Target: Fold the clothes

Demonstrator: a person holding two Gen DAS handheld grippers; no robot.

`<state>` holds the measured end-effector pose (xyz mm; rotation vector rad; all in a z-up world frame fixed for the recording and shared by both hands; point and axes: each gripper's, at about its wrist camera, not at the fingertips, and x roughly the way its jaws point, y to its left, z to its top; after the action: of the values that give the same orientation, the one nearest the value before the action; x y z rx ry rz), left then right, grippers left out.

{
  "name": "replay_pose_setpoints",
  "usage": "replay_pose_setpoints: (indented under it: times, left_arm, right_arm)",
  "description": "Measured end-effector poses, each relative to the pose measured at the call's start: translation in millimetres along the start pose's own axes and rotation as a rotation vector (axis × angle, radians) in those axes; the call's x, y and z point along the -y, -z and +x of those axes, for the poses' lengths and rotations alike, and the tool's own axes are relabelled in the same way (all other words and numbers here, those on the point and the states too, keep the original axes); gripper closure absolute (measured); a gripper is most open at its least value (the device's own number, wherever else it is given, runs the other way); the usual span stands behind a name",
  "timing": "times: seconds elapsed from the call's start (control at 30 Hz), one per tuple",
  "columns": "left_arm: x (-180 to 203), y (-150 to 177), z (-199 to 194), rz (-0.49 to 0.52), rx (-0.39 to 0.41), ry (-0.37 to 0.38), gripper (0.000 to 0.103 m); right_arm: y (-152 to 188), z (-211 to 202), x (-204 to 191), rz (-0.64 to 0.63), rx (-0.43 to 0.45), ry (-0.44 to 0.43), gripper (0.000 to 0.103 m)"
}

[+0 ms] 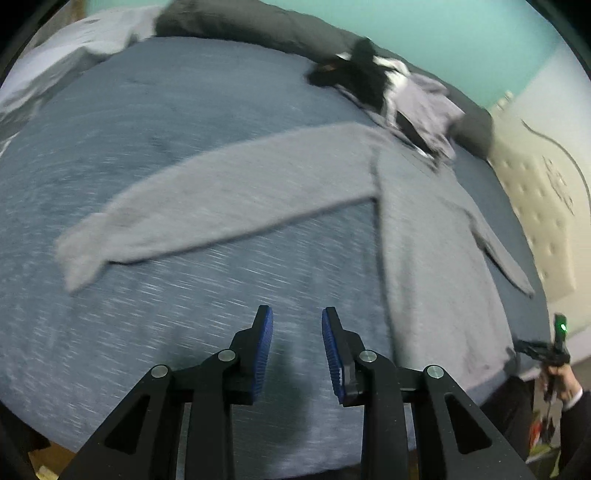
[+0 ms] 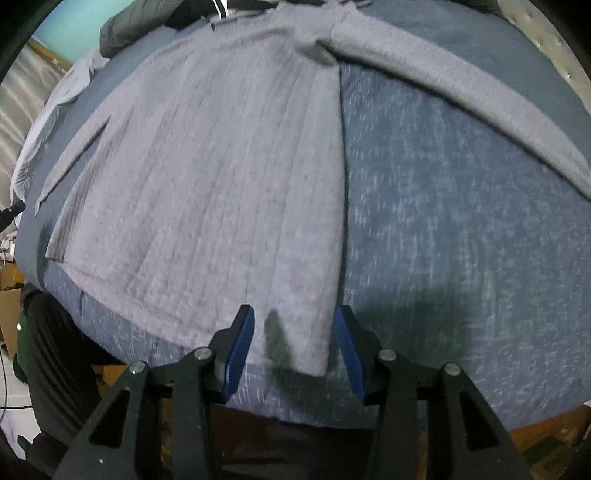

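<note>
A grey long-sleeved sweater (image 1: 424, 240) lies flat on the blue bed cover (image 1: 166, 122), with one sleeve (image 1: 229, 206) stretched out to the left. My left gripper (image 1: 296, 310) hovers over bare cover near the sweater's hem, open, with nothing between its blue pads. In the right wrist view the sweater's body (image 2: 221, 166) fills the left half and a sleeve (image 2: 461, 96) runs off to the upper right. My right gripper (image 2: 294, 308) stands open over the hem's near corner (image 2: 306, 347), which shows between the pads without being pressed.
A pile of black, white and lilac clothes (image 1: 388, 85) sits at the bed's far edge, beside a dark blanket (image 1: 240, 22). A cream padded headboard (image 1: 546, 206) bounds the right side. A person's hand (image 1: 565, 384) holds the other gripper at the bed's corner. Wooden floor (image 2: 546, 443) shows below the bed's near edge.
</note>
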<state>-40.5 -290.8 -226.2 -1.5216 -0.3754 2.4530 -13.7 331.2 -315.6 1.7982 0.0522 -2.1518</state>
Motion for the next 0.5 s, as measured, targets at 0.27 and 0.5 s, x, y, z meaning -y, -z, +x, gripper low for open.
replay_pose_setpoints:
  times: [0.27, 0.5]
  left_arm:
    - [77, 19, 26, 0.15, -0.105, 0.027, 0.066]
    - [109, 32, 46, 0.209, -0.173, 0.025, 0.065]
  right_arm:
    - [15, 5, 13, 0.031, 0.026, -0.043, 0.096]
    - [32, -28, 37, 0.052, 0.125, -0.077, 0.098]
